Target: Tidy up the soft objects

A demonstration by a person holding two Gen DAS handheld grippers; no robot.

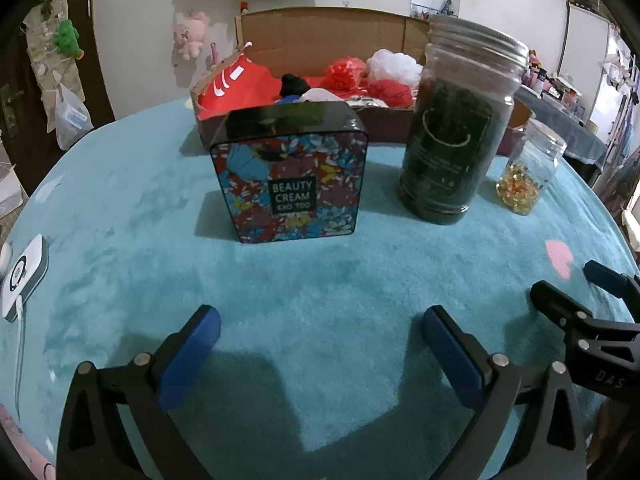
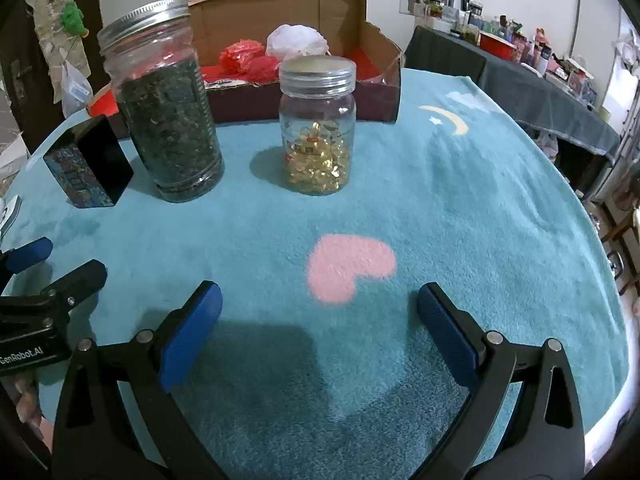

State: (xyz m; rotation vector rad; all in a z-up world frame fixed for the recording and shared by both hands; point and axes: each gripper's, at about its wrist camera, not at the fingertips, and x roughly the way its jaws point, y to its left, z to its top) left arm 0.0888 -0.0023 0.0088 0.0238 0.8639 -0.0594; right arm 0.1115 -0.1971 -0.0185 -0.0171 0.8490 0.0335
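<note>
**Both claws apart above the blue blanket**

The left gripper (image 1: pixel 320 332) hangs over the near edge of the blue blanket (image 1: pixel 320 280), its fingers wide apart and holding nothing. The right gripper (image 2: pixel 320 308) is beside it, also spread and empty, near the pink heart (image 2: pixel 348 268). In the middle of the blanket stand a flowered tin (image 1: pixel 290 180), a tall jar (image 1: pixel 456 128) with dark leaves and a small jar (image 2: pixel 318 128) with yellow capsules. The soft things, red puffs (image 1: pixel 360 80) and a white puff (image 1: pixel 394 65), lie in the cardboard box (image 2: pixel 304 100) at the far edge.
</note>
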